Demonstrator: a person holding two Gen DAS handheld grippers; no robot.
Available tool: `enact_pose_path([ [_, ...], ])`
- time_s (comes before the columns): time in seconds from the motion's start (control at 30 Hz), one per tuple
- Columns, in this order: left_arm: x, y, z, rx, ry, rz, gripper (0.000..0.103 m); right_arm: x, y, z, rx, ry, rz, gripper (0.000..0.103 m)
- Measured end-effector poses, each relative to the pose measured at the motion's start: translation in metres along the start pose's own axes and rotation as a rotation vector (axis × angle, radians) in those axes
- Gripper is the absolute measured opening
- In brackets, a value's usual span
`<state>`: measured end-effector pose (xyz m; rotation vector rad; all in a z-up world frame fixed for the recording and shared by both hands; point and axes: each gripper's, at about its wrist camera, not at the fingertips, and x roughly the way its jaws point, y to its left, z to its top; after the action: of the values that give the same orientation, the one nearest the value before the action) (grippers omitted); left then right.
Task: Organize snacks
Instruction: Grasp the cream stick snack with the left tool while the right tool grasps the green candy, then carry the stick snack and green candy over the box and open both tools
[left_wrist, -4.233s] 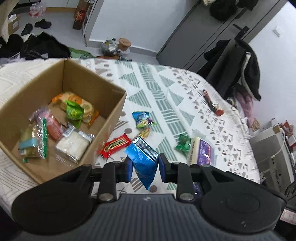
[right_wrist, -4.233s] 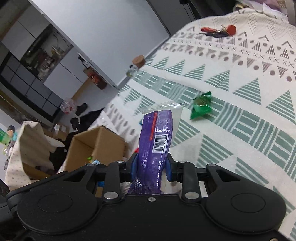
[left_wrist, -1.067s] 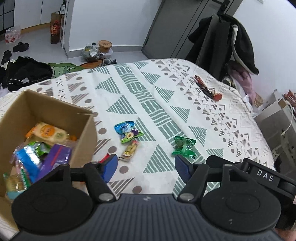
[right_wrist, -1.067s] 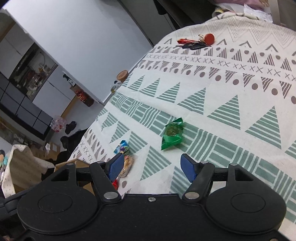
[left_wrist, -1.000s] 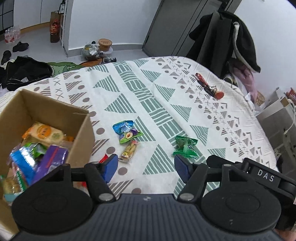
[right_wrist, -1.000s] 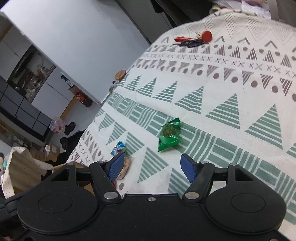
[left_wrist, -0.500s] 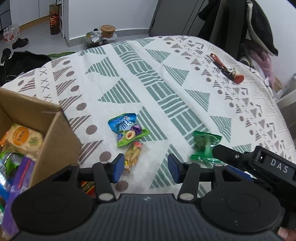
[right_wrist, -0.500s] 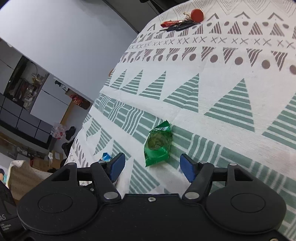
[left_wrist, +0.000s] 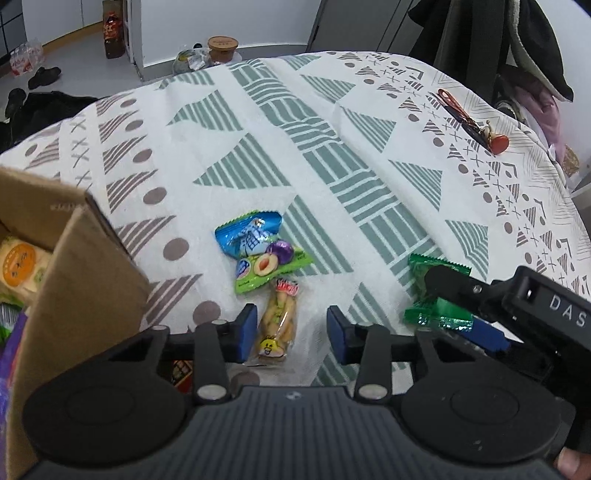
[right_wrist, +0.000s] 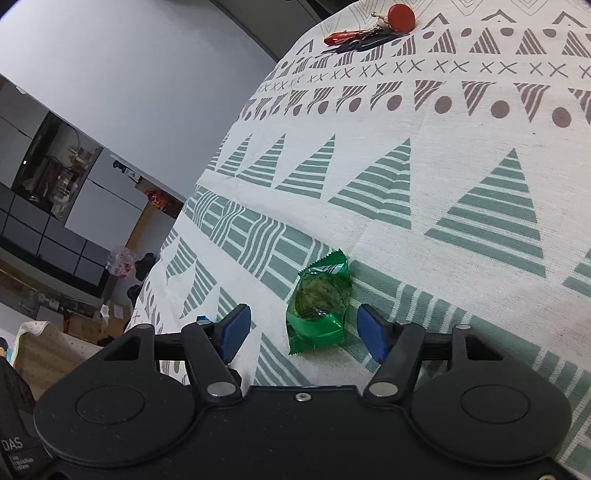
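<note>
My left gripper (left_wrist: 291, 334) is open, and a clear packet of yellow snacks (left_wrist: 279, 323) lies on the cloth between its blue pads. Just beyond it lies a blue and green fruit packet (left_wrist: 258, 251). A red wrapper (left_wrist: 181, 373) peeks out under the left finger. The cardboard box (left_wrist: 81, 280) with several snacks inside stands at the left. My right gripper (right_wrist: 303, 330) is open and straddles a green foil packet (right_wrist: 321, 299). The same green foil packet (left_wrist: 436, 291) shows in the left wrist view, partly under the right gripper's finger.
A patterned cloth (left_wrist: 332, 155) covers the round table. A bunch of keys with a red fob (left_wrist: 472, 122) lies near the far right edge, the keys (right_wrist: 369, 29) also in the right wrist view. Dark clothing hangs behind the table; bottles and shoes sit on the floor.
Both grippers dropped their packets in the box, opened, then moved down to the cloth. The left one now frames the yellow snack packet and the right one frames the green packet.
</note>
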<state>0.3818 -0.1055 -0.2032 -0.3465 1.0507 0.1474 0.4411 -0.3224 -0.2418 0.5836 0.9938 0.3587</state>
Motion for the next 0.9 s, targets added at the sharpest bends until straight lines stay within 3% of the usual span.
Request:
enact_pose_path([
  [0.03,0.0,0.0,-0.002,0.001,-0.001,0.004,0.031,0.0,0.0,0.0,-0.011,0.0,-0.012,0.057],
  [0.07,0.0,-0.001,-0.004,0.009,-0.002,0.008,0.022,0.0,0.001,0.0,-0.017,0.0,-0.028,0.038],
  [0.1,0.0,-0.002,-0.005,0.019,-0.002,0.01,0.019,0.002,-0.002,0.0,-0.011,0.011,-0.044,0.031],
  [0.2,-0.007,-0.004,-0.011,0.026,-0.019,0.005,0.018,-0.004,-0.006,0.0,0.024,0.019,-0.028,0.028],
  [0.47,-0.04,-0.004,-0.025,0.014,-0.086,-0.007,0.018,-0.027,0.012,-0.006,-0.05,-0.004,-0.005,0.027],
  [0.9,-0.115,0.008,-0.021,-0.033,-0.171,-0.006,0.018,-0.066,0.047,-0.027,-0.126,-0.052,0.039,0.027],
])
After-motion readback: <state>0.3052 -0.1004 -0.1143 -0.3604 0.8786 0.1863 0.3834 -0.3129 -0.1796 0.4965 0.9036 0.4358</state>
